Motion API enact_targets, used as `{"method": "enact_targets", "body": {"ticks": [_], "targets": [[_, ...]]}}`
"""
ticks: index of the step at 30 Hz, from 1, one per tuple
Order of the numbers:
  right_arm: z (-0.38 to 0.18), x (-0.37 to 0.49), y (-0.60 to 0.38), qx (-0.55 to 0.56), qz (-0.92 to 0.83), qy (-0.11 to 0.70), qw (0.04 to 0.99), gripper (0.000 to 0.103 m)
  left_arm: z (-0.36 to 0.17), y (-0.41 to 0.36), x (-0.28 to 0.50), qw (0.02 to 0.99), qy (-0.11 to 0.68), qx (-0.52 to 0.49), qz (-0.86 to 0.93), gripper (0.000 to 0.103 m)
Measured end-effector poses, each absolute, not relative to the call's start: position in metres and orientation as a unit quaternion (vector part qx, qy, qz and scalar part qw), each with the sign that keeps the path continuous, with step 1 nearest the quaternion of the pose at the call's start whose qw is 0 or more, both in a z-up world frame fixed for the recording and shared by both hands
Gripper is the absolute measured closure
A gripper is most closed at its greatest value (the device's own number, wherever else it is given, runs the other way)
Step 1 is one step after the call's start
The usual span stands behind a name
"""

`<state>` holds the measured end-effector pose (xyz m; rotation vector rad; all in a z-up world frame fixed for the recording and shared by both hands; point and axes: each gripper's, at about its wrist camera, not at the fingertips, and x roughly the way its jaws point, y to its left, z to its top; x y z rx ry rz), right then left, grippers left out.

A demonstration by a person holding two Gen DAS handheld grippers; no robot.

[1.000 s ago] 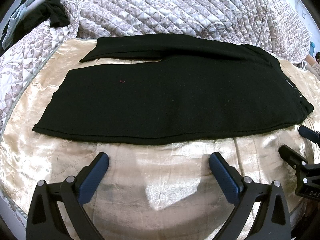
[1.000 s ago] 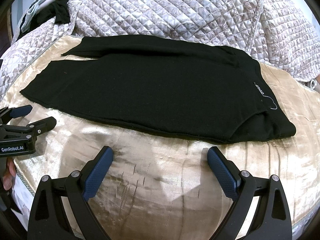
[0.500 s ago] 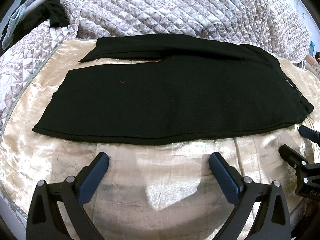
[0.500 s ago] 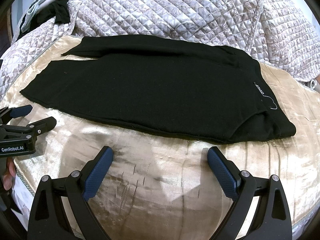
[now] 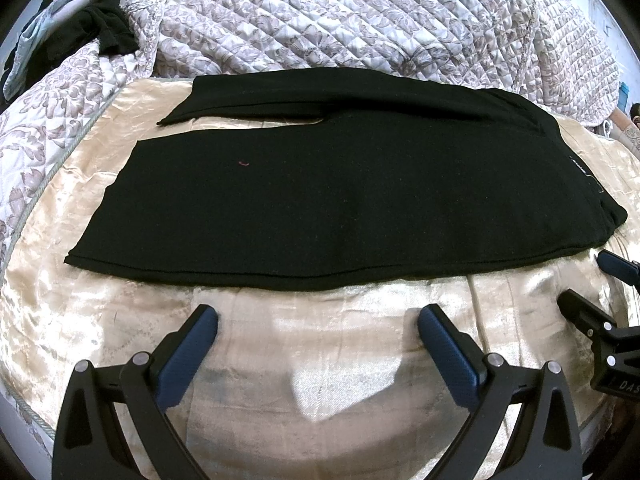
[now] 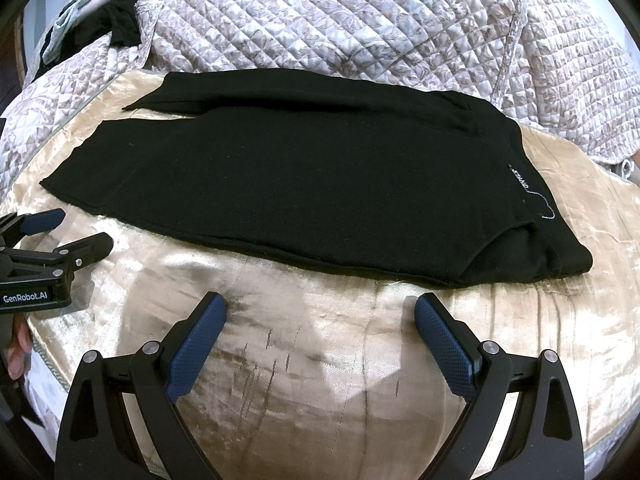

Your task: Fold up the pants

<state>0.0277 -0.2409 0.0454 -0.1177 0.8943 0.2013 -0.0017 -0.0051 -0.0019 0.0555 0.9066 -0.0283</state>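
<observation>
Black pants [image 5: 340,200] lie flat on a shiny beige sheet, legs pointing left, waistband with a white label at the right; they also show in the right wrist view [image 6: 300,184]. One leg lies over the other, the far leg's hem peeking out at the back left. My left gripper [image 5: 318,320] is open and empty, just short of the pants' near edge. My right gripper [image 6: 320,312] is open and empty, near the front edge toward the waist. Each gripper shows in the other's view, the right [image 5: 596,280] and the left [image 6: 72,228].
The beige sheet [image 5: 320,380] covers the bed's front. A quilted floral blanket [image 5: 360,20] is bunched up behind the pants. Dark clothes [image 5: 100,28] lie at the far left corner. The bed's edge curves around at the left.
</observation>
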Motion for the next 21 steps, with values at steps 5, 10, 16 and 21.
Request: {"method": "enact_targets", "body": {"ticks": [5, 10, 16, 21], "targets": [[0.0456, 0.0281, -0.2416, -0.057, 0.097, 0.432, 0.895, 0.007, -0.0019, -0.0047, -0.0016, 0.899, 0.438, 0.027, -0.013, 0.001], [0.0454, 0.0283, -0.2419, -0.058, 0.097, 0.433, 0.894, 0.007, -0.0021, -0.0053, -0.002, 0.899, 0.437, 0.027, -0.013, 0.001], [0.0453, 0.0281, -0.2391, -0.059, 0.099, 0.432, 0.895, 0.007, -0.0018, -0.0046, -0.0015, 0.899, 0.438, 0.027, -0.014, 0.001], [0.044, 0.0274, -0.24, -0.058, 0.102, 0.427, 0.897, 0.007, -0.0018, -0.0052, -0.0021, 0.899, 0.438, 0.027, -0.014, 0.001]]}}
